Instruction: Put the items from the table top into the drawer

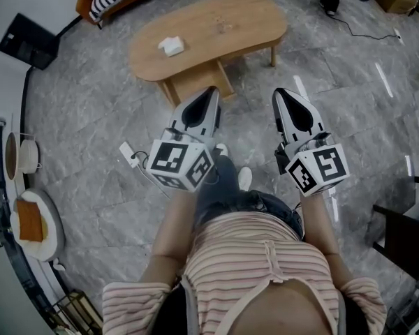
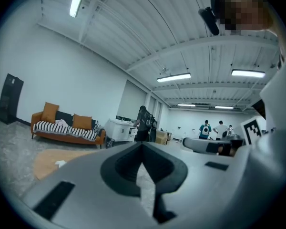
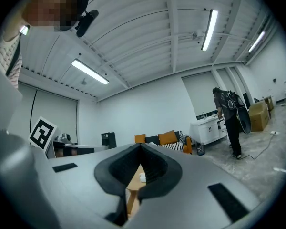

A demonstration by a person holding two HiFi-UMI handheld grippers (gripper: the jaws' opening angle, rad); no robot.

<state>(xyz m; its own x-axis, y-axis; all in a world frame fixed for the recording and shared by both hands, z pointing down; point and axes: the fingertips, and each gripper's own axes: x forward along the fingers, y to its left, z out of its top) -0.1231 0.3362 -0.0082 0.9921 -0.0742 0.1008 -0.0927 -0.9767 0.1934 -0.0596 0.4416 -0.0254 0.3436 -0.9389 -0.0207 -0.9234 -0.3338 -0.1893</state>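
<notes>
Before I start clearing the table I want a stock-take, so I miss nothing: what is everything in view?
table: one, light wood, oval, ahead on the grey floor
drawer: one, wood, under the table's near side
small item: one, white, on the table's left part
sofa: one, orange with striped cover, beyond the table
tall box: one, black, far left
small device: one, white, on the floor, near left
chair: one, black, right edge
left gripper: one, grey, shut, empty
right gripper: one, grey, shut, empty
</notes>
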